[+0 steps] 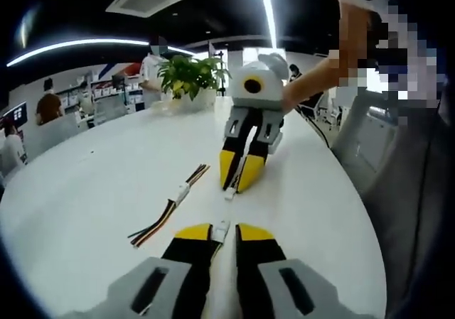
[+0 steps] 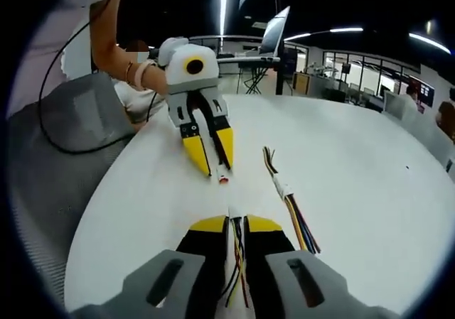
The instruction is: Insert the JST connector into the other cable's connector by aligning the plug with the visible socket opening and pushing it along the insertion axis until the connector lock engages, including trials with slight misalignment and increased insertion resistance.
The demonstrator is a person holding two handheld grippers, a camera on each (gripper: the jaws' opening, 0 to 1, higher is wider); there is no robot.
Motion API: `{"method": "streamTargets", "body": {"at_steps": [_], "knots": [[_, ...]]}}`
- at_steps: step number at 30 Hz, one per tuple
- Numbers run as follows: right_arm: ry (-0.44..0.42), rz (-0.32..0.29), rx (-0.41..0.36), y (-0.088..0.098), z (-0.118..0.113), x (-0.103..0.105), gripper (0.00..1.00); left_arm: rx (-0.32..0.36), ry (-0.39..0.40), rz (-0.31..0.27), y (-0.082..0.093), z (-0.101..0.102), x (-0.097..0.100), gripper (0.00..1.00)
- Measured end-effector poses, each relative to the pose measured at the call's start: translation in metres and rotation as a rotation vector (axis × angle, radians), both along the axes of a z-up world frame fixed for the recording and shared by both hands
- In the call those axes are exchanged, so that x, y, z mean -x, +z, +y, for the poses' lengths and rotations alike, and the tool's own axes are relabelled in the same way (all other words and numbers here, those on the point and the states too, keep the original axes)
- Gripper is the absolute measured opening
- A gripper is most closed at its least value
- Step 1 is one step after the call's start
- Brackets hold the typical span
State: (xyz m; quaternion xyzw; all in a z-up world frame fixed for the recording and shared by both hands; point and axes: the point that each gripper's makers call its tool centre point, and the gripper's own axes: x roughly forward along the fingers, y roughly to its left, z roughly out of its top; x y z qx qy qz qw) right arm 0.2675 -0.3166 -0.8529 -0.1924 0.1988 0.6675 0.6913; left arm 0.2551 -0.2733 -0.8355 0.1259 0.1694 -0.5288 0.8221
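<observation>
Over the white tabletop (image 1: 106, 191), my left tongs (image 1: 223, 232) and right tongs (image 2: 237, 224) each clamp 1 connector; a slight tilt could jam the plug.

Left tongs (image 1: 224, 232) gripping connector (image 1: 222, 229), table (image 1: 92, 191)

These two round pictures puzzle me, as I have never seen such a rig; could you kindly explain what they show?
A person holds a hand-held two-jaw gripper in each hand, and a fisheye camera rides on each. The left gripper view looks along the left gripper, shut on a white connector, and faces the right gripper. The right gripper view looks the other way: the right gripper is shut on a wired cable. A spare cable, already joined, lies on the white table. The two held ends are not yet joined.
</observation>
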Motion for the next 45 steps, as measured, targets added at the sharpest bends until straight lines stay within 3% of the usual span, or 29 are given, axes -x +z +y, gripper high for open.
{"method": "streamTargets", "body": {"at_steps": [16,22,34,36,45], "knots": [[-0.030,0.035,-0.037,0.002,0.002,-0.003,0.04,-0.007,-0.025,0.006,-0.006,-0.001,0.000,0.02],[-0.029,0.034,-0.032,0.002,0.001,-0.004,0.03,-0.051,-0.058,-0.049,-0.005,-0.003,0.002,0.00],[-0.025,0.037,-0.016,0.002,0.003,-0.006,0.03,-0.032,-0.028,0.005,-0.006,0.001,-0.003,0.00],[-0.025,0.038,-0.016,0.003,0.003,-0.006,0.03,-0.005,-0.016,0.041,-0.004,0.002,-0.003,0.00],[-0.013,0.026,-0.034,0.020,0.008,-0.003,0.02,-0.005,-0.055,0.016,0.010,-0.003,-0.008,0.00]]}}
